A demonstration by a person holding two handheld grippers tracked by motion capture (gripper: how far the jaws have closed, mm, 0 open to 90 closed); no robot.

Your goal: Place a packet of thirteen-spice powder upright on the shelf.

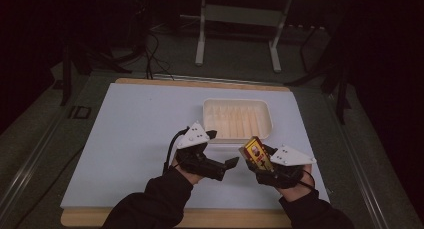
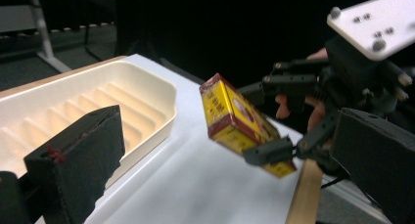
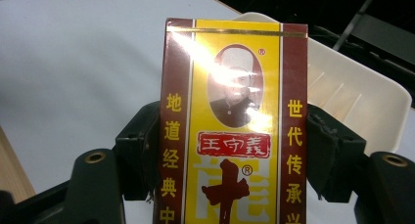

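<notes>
Nearest to us, our forearms came in over the wooden front edge of the table (image 1: pixel 85 218), dark sleeves to the wrists. Our right gripper (image 1: pixel 256 158) stood just ahead of that edge, on the right side of the pale blue mat (image 1: pixel 135 139), and its jaws were clamped on the two long sides of a yellow-and-red box (image 1: pixel 255 152). In the right gripper view the box (image 3: pixel 235 126) rose upright between the black pads (image 3: pixel 335 158), printed face toward the camera, held clear of the mat. From the left gripper view we saw the same box (image 2: pixel 240 123) tilted in the air, with the right gripper (image 2: pixel 274 119) pinching it from both sides. Our left gripper (image 1: pixel 222 151) hovered just left of the box, apart from it; its jaws stood wide open with nothing between them, one black jaw low at the left of its own view, the other at the right. Just beyond both grippers lay a cream ribbed tray (image 1: pixel 262 106), empty, on the mat's right half. Past the table's far edge we saw a dark floor and the grey legs of a stand (image 1: pixel 201 44).
</notes>
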